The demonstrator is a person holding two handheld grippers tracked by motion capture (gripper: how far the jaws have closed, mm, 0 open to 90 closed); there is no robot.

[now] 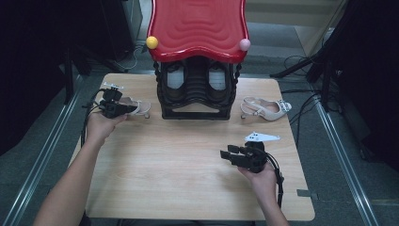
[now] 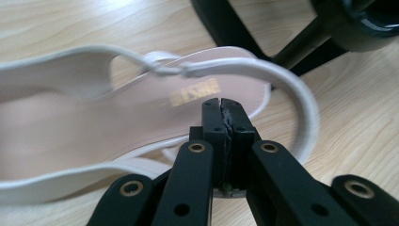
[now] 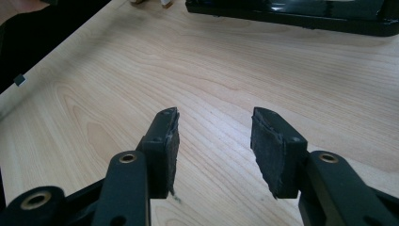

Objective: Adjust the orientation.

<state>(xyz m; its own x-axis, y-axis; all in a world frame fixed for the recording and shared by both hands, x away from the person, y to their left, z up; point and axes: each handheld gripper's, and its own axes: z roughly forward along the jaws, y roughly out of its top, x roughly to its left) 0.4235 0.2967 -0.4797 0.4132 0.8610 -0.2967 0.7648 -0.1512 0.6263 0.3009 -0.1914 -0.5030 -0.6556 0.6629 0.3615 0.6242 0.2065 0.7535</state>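
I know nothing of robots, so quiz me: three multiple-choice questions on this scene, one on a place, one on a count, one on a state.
1. Where does the right sandal lie?
A on the floor
B right of the rack
C in a hand

2. How many balls sit on the red top?
A two
B three
C four

3. How is the right claw?
A shut on a ball
B open, empty
C shut on a cable

1 B: it lies on the table beside the rack; the left sandal is in the left claw.
2 A: one yellow ball, one pink ball.
3 B: bare wood shows between its pads.
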